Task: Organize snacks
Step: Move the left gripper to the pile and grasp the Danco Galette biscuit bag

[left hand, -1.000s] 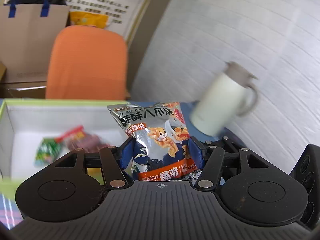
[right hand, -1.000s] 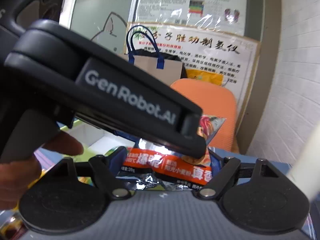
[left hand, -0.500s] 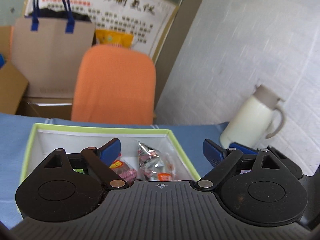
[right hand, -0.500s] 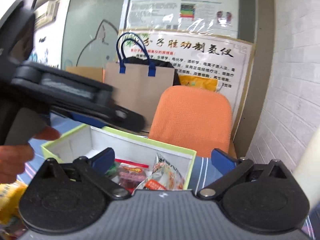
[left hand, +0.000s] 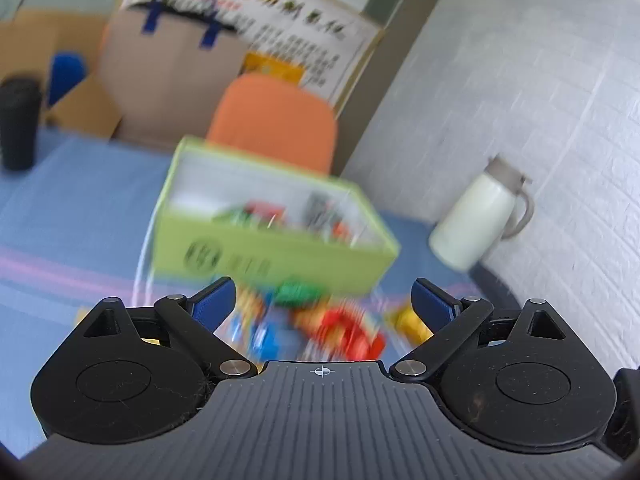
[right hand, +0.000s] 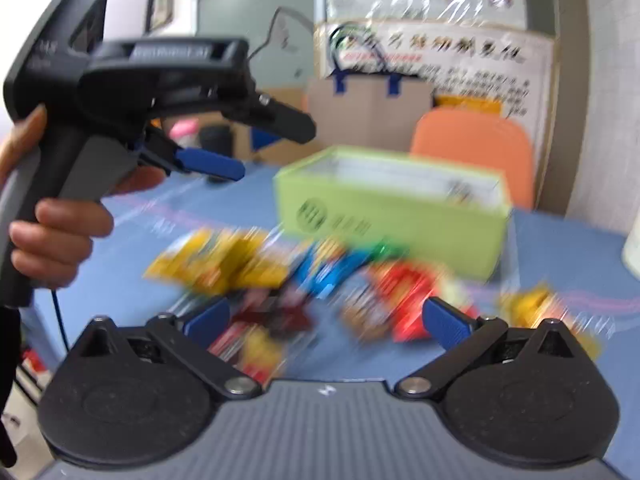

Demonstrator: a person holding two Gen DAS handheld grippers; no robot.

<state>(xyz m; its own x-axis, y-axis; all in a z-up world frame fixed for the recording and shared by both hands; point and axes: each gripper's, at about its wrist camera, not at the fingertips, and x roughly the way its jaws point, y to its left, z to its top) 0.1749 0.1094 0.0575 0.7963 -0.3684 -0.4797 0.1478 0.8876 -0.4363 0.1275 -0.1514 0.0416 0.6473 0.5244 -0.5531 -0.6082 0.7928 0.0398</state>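
A lime-green box (left hand: pixel 276 258) with a white inside holds several snack packets; it also shows in the right wrist view (right hand: pixel 384 212). Loose snack packets lie blurred on the blue cloth in front of it: a red one (left hand: pixel 344 330) (right hand: pixel 404 288), a yellow one (right hand: pixel 208 262), a blue one (right hand: pixel 328 270). My left gripper (left hand: pixel 323 300) is open and empty, above the loose packets. My right gripper (right hand: pixel 326 318) is open and empty, also over the pile. The left gripper shows in the right wrist view (right hand: pixel 224 160), held high at the left.
A white thermos jug (left hand: pixel 476 220) stands right of the box by the brick wall. A black cup (left hand: pixel 18 124) stands at the far left. An orange chair (left hand: pixel 276 120) and a brown paper bag (left hand: pixel 168 68) are behind the table.
Both grippers let the silver snack bag go into the box a second ago, then opened and pulled back. Both views now look down on the loose packets in front of the box.
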